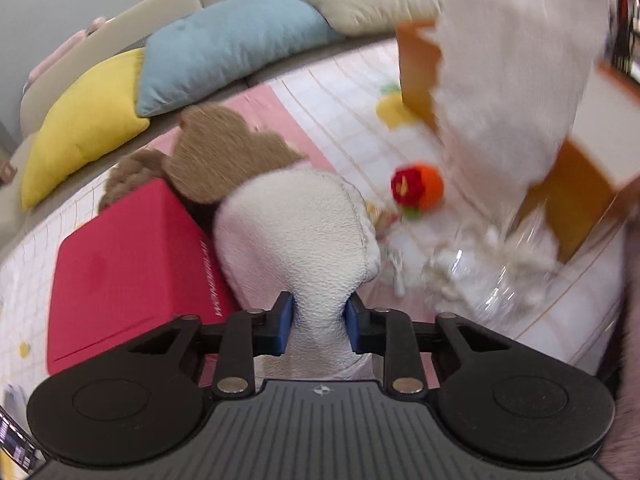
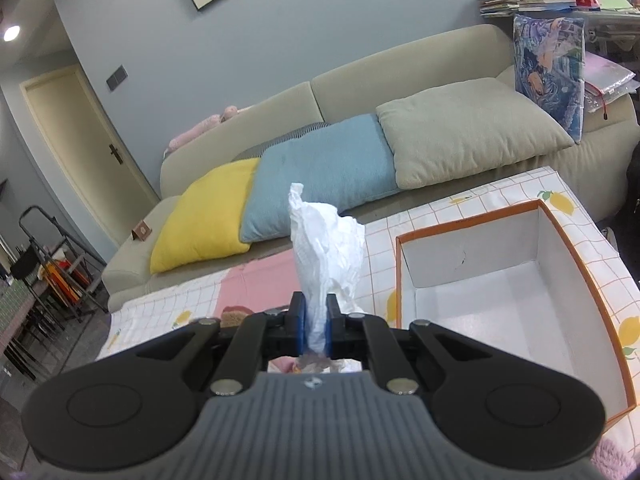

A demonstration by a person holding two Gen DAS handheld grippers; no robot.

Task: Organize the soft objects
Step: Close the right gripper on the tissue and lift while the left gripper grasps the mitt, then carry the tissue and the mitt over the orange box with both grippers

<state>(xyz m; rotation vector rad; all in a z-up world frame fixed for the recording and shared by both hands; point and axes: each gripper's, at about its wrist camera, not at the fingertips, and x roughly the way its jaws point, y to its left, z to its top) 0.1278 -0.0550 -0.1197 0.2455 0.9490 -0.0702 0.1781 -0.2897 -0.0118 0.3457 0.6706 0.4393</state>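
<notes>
Open box (image 2: 520, 280) on the tabletop (image 2: 400, 232) at right, sofa (image 2: 400, 88) behind it, three cushions (image 2: 320, 176) along the sofa seat, foam block (image 1: 132, 276) left of the plush pad (image 1: 296, 232)

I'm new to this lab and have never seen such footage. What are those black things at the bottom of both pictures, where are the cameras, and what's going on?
Each black thing is a hand-held two-finger gripper; a person carries one in each hand. A fisheye camera on each looks forward along its fingers, so one picture comes from the left hand, the other from the right.

The left gripper pinches a white fuzzy soft item. Beside it on the checked cloth lie a red block, a brown plush piece and a small red-and-orange toy.

The right gripper is shut on a crumpled white tissue, near an open orange-edged box. A sofa with cushions stands behind.
</notes>
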